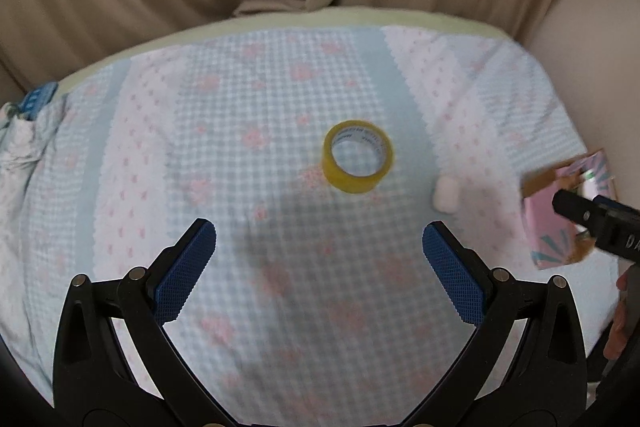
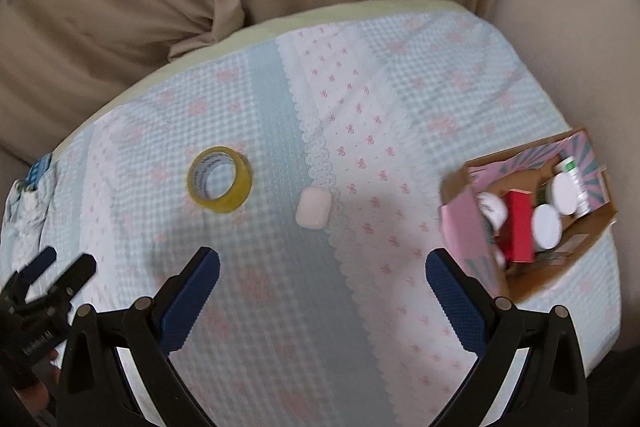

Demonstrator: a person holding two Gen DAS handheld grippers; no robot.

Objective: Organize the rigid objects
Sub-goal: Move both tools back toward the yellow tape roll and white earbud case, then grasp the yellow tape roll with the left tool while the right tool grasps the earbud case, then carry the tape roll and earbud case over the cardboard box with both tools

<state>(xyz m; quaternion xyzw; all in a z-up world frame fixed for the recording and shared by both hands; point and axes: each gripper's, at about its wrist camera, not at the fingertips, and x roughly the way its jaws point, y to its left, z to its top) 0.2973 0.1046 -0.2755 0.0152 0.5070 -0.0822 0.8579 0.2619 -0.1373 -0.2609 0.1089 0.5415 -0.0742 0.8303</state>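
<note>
Left gripper (image 1: 319,231) and right gripper (image 2: 322,259), agape, above bedspread (image 2: 280,107)

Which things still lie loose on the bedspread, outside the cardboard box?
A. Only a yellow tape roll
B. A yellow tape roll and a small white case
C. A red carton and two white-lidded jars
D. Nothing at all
B: the yellow tape roll and the small white case lie apart on the bedspread, while the red carton and jars sit inside the cardboard box.
</note>
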